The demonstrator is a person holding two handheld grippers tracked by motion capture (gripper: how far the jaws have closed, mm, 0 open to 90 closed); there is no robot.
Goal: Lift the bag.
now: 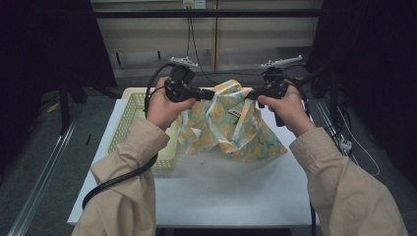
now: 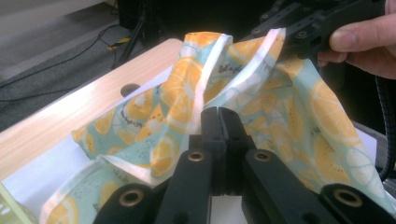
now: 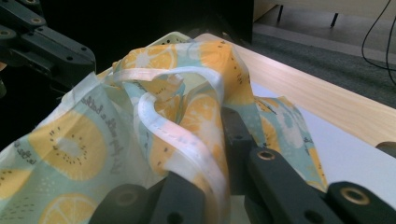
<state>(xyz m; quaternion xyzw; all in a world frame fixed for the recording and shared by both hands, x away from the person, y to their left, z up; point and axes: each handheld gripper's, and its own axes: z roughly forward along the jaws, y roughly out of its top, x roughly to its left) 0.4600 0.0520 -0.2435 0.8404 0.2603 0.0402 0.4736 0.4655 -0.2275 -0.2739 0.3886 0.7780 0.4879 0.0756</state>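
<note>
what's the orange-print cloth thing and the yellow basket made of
Cloth: looks like thin woven fabric, matte, printed with orange slices on pale teal, with white stitched edging; it drapes and creases softly. Basket: probably moulded plastic, pale yellow, slightly glossy, with a regular lattice of holes in its walls.

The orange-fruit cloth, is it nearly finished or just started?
Done so far: the left hand-held gripper and the right hand-held gripper have each shut on the top edge of the fruit-print cloth and hold it up between them. In hand: its lower part hangs down to the white table. Left: probably straightening or folding it, maybe then into the yellow basket. That is a guess.
</note>
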